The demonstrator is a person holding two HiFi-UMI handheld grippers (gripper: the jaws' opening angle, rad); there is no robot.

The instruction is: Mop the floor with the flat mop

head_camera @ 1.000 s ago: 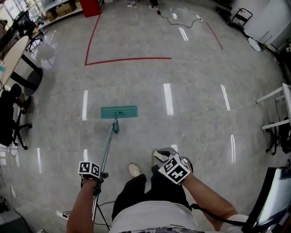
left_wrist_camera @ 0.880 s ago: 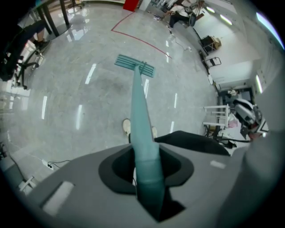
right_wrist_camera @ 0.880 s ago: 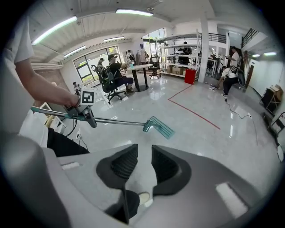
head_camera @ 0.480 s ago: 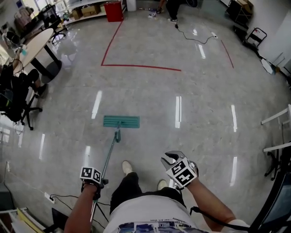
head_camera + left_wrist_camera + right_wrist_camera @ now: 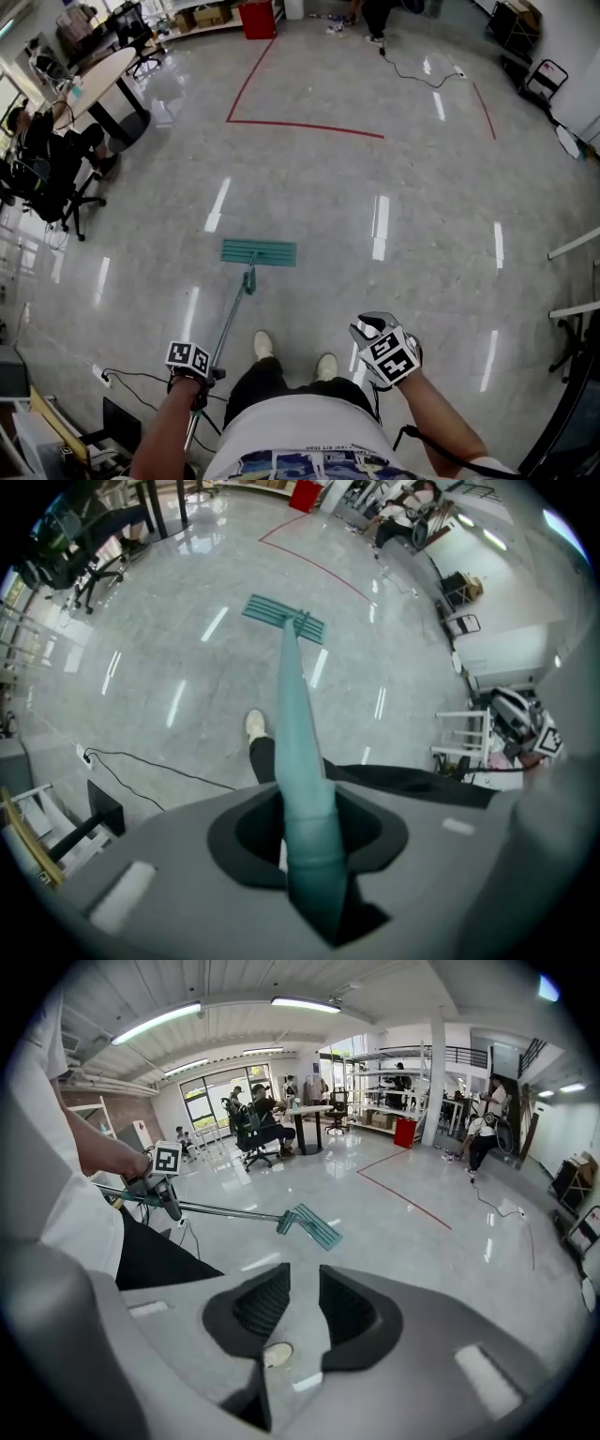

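Here the left gripper [image 5: 204,377] is clamped tight on the long handle [image 5: 230,314] of the flat mop [image 5: 259,251]. The mop's flat green head lies on the shiny floor [image 5: 422,187], out in front of the person's shoes [image 5: 263,344] and well short of the red line [image 5: 300,127]. The right gripper [image 5: 368,327] holds nothing, and its jaws stand a narrow gap apart.

this is looking like an open-plan lab or workshop hall. strip lights [image 5: 155,1021] are glowing along a bare ceiling [image 5: 281,1033] high above the fingers [image 5: 352,1309] of the right gripper [image 5: 298,1283]. far ahead of them, tall windows [image 5: 211,1096] are lining the far wall, racking [image 5: 398,1068] is holding boxes [image 5: 208,15], people [image 5: 262,1110] are sitting on office chairs [image 5: 251,1143] by a round table [image 5: 305,1109], and red tape lines [image 5: 412,1205] are marking the polished grey floor [image 5: 441,1274].
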